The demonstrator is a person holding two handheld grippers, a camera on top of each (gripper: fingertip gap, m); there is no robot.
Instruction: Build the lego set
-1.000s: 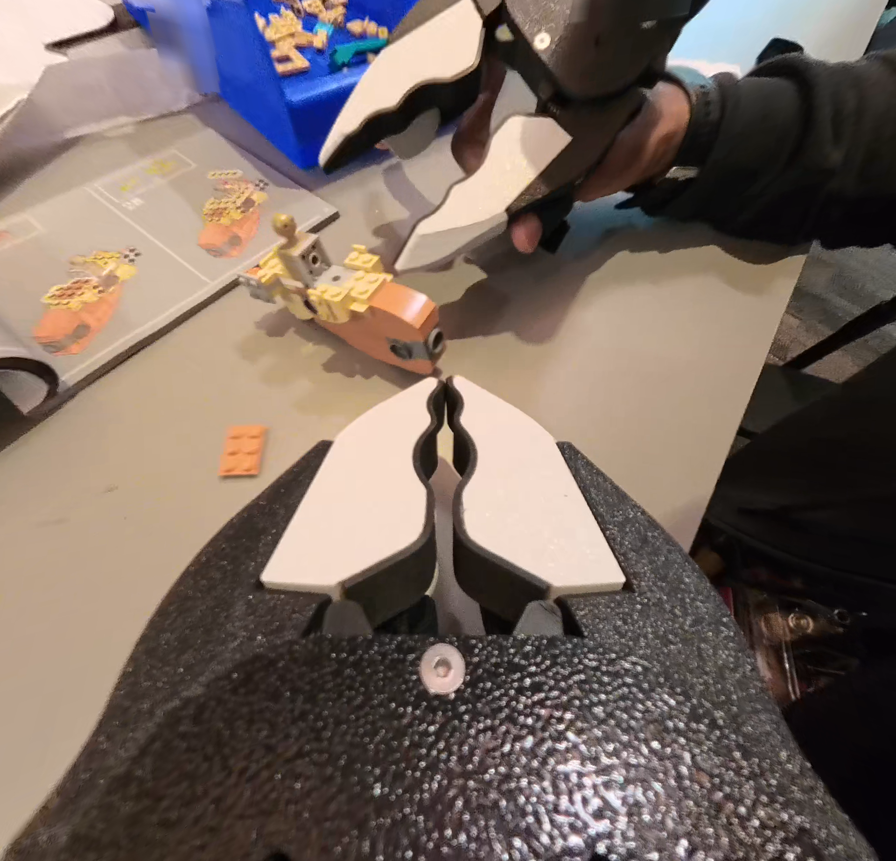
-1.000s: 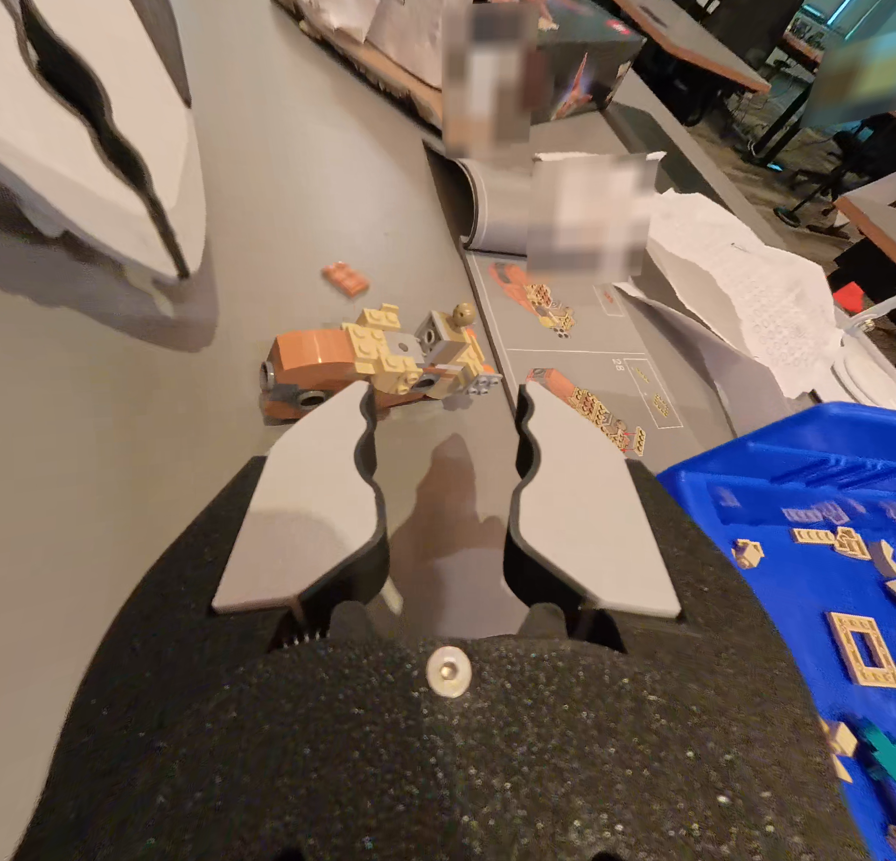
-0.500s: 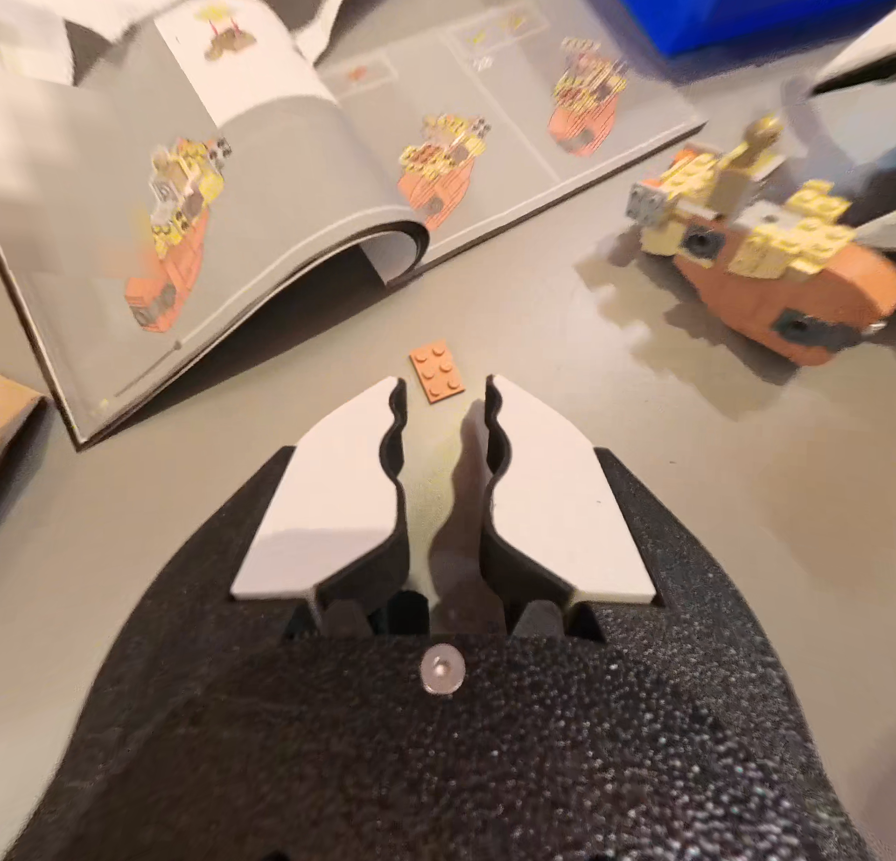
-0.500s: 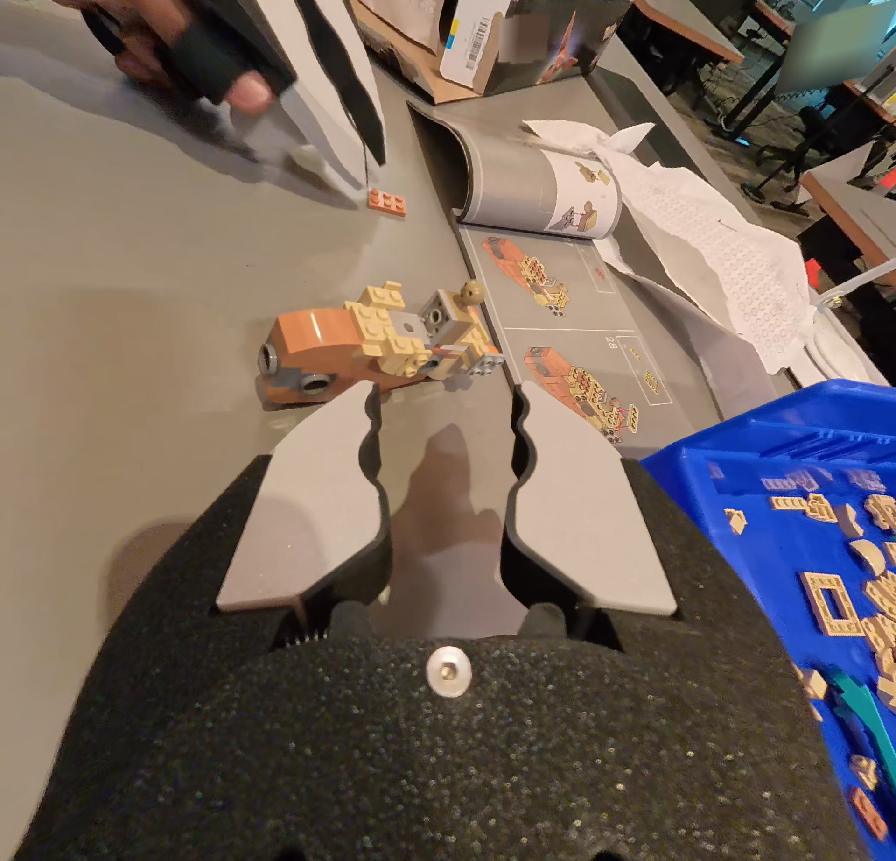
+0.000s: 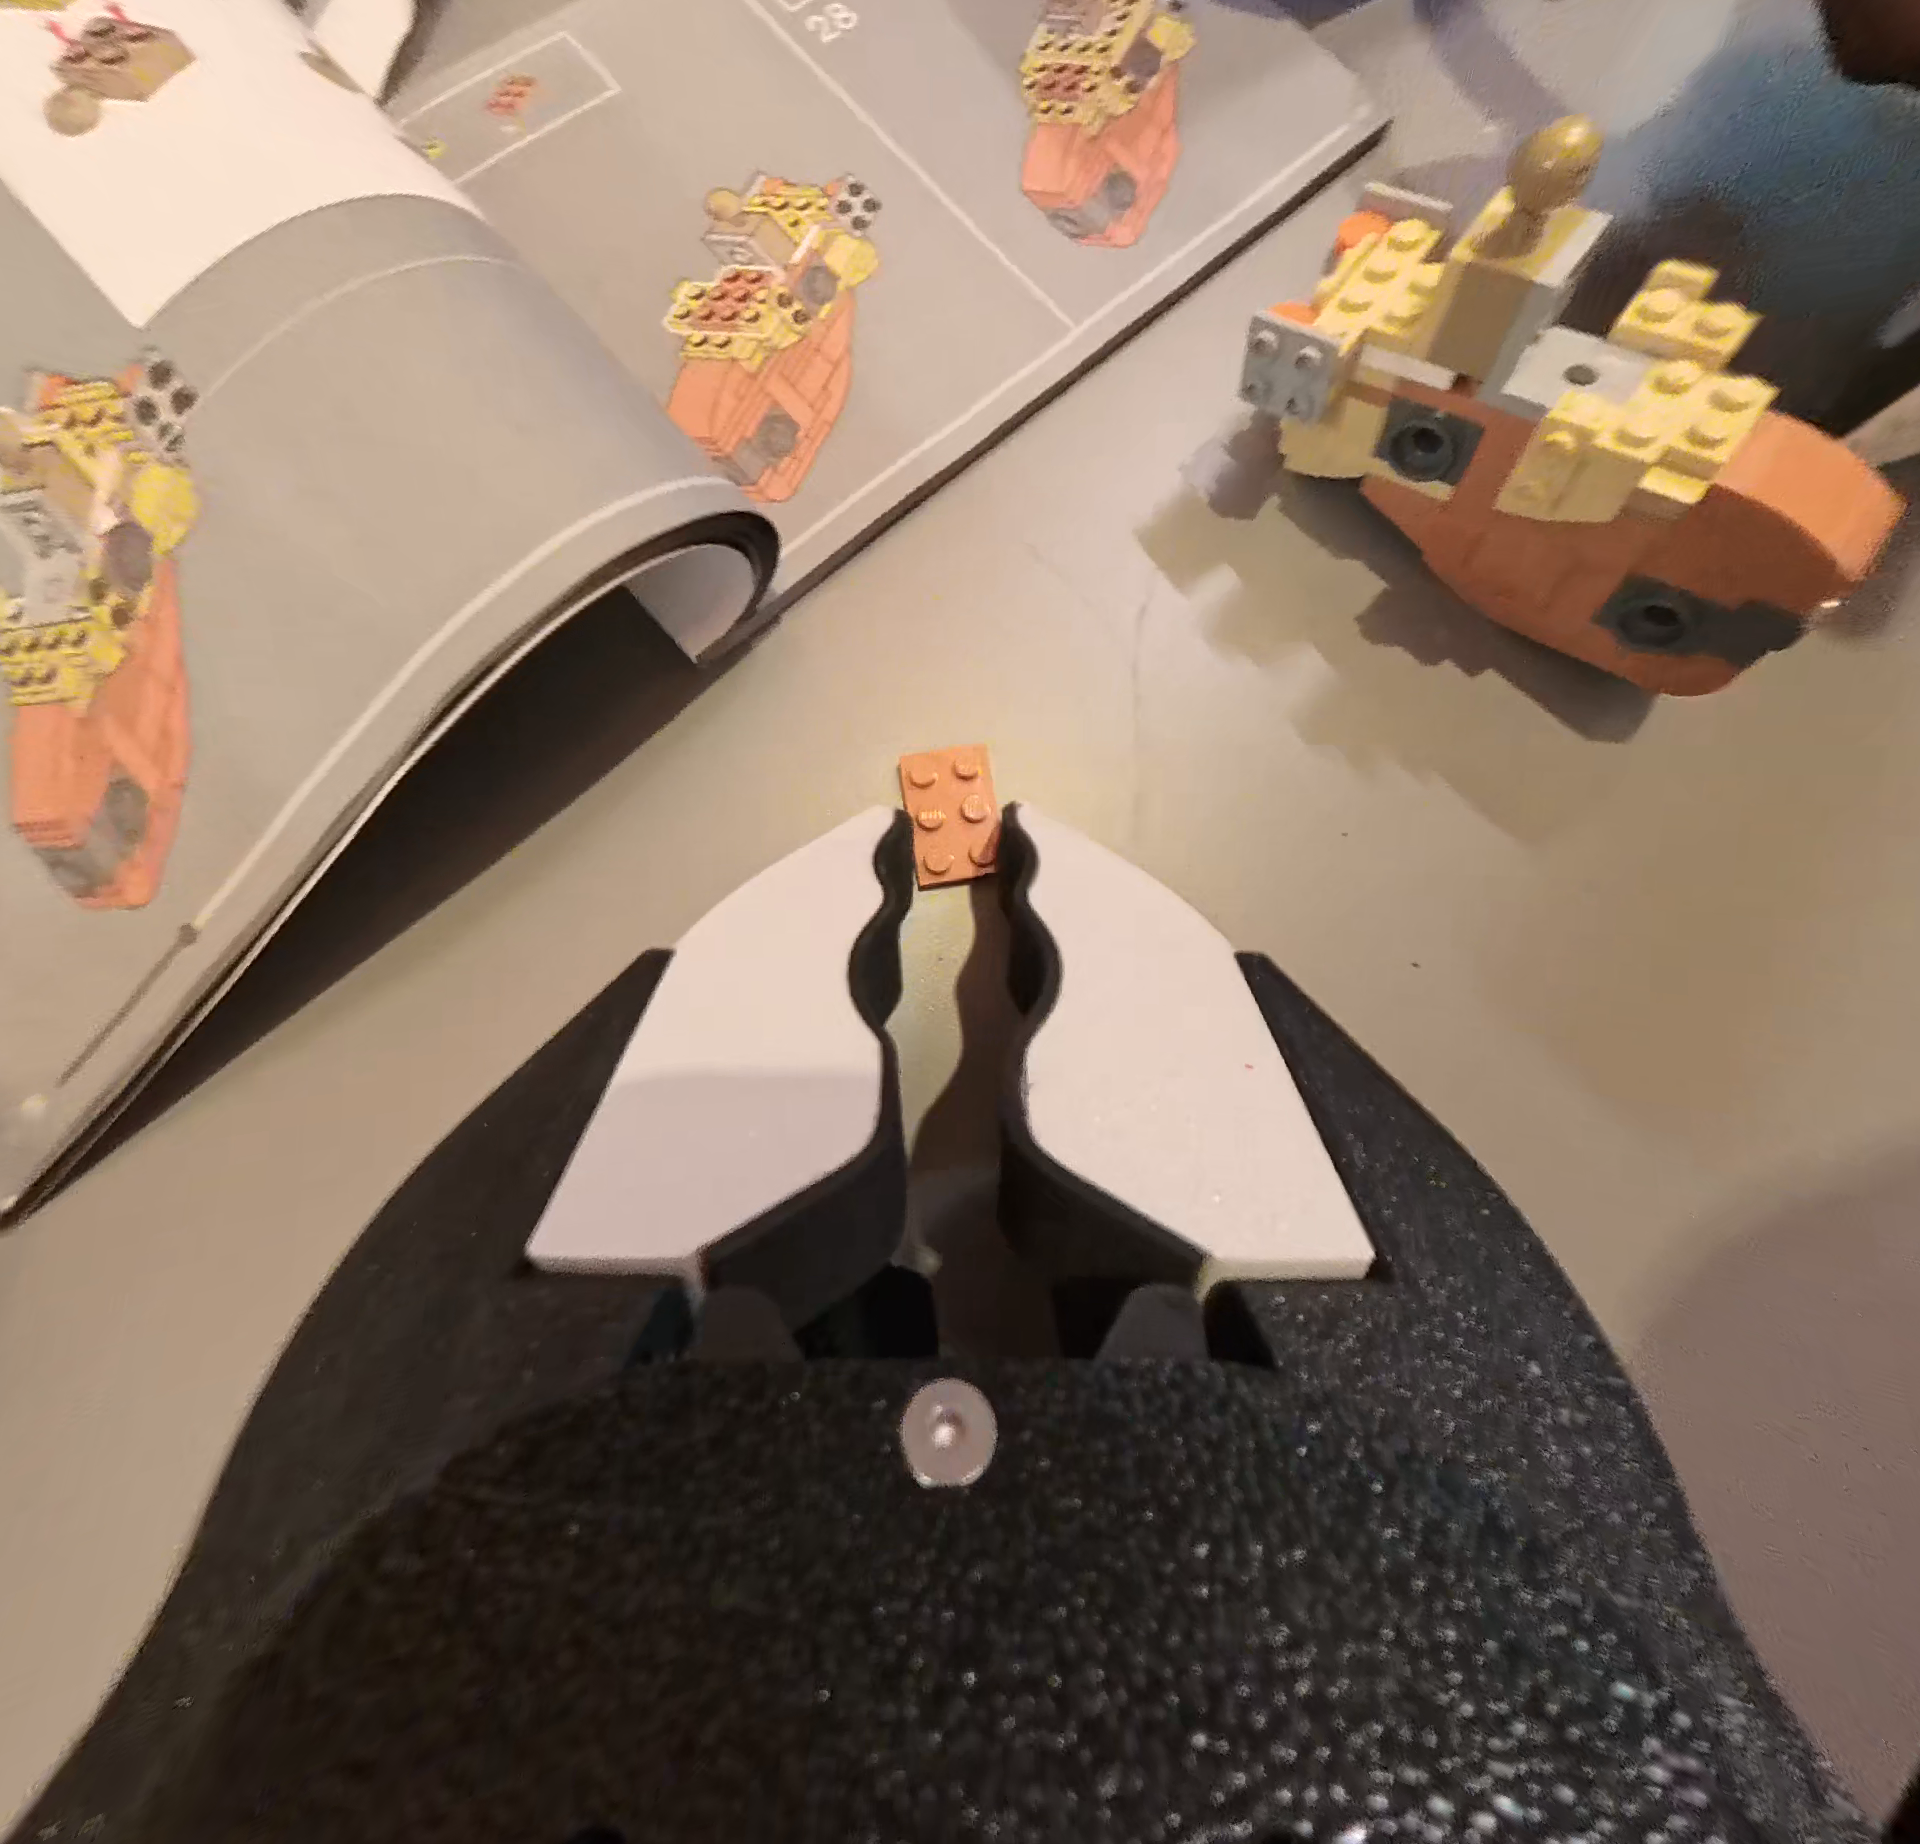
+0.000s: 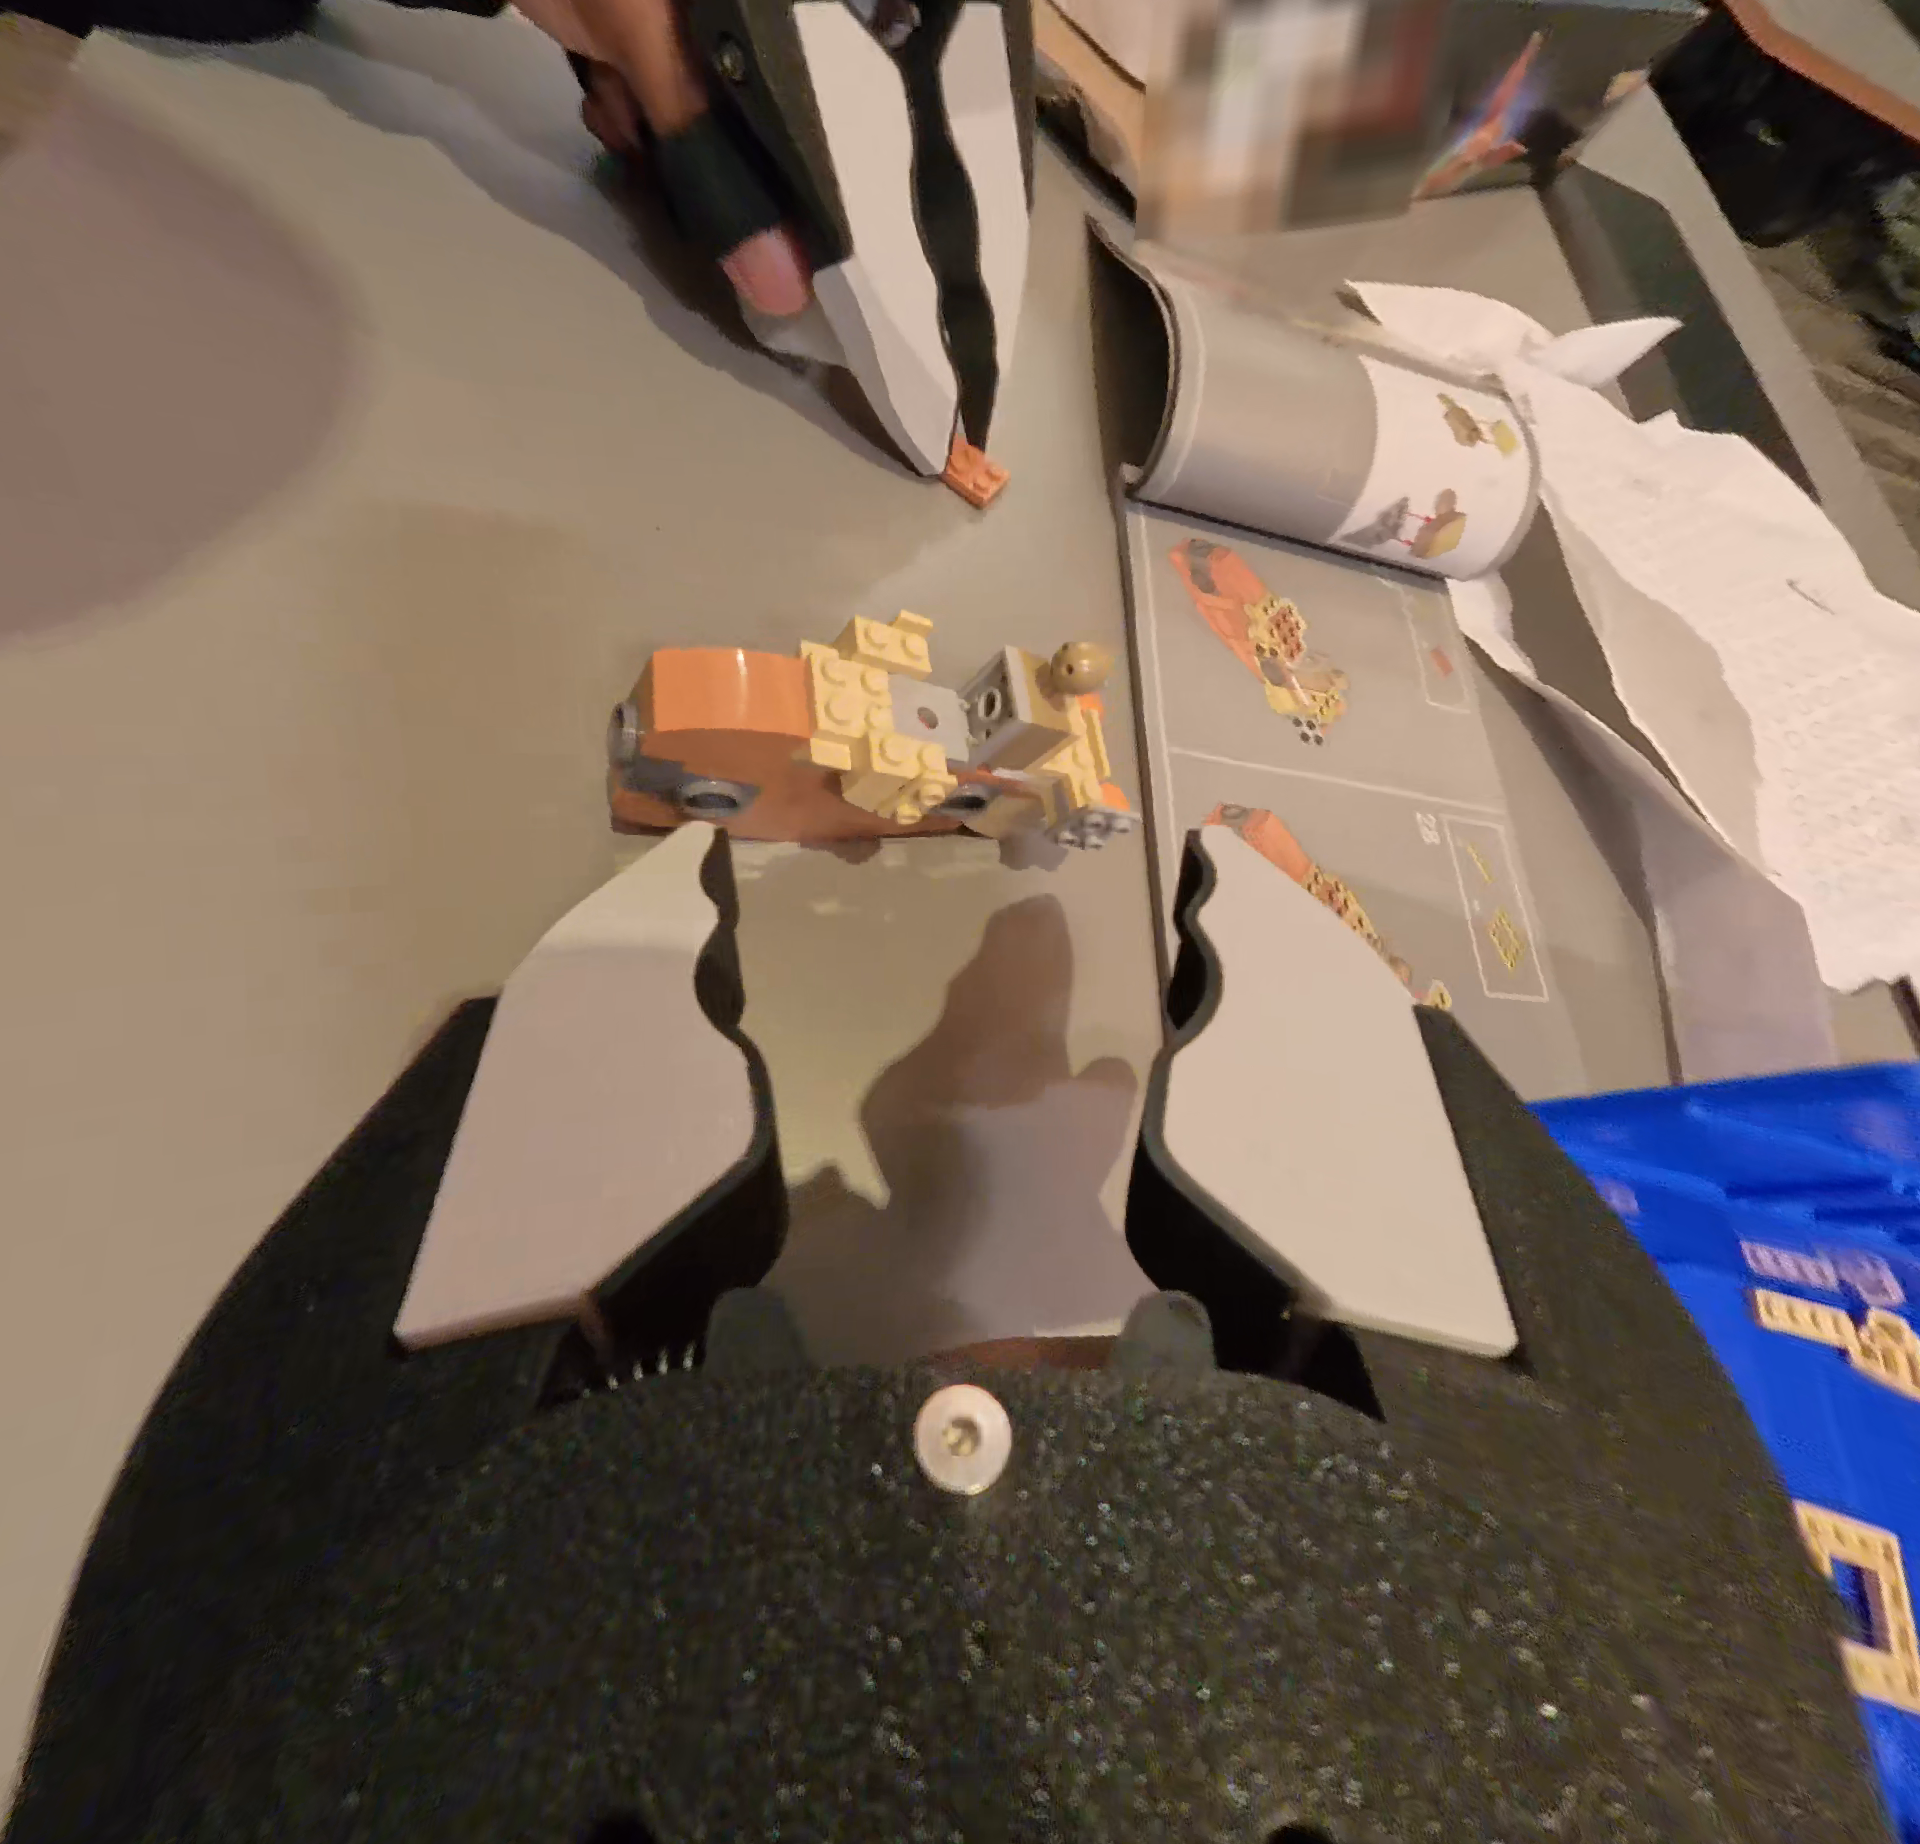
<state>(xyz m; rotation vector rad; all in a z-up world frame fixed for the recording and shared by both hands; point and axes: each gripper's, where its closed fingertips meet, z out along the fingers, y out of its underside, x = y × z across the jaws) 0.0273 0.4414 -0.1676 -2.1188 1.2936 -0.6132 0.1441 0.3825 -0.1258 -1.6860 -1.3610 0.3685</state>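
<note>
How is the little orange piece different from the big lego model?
The orange plate is one thin flat piece; the model is many pieces stacked up, and much bigger. The plate is all orange; the model mixes orange, tan and grey, with a round knob on top. The plate sits between the left gripper's tips; the model lies untouched in front of the open right gripper. Both rest on the grey table and have studs.

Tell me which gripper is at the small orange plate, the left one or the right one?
The left gripper: its tips flank the small orange plate on the table. The right gripper hangs wide open near the lego model.
</note>
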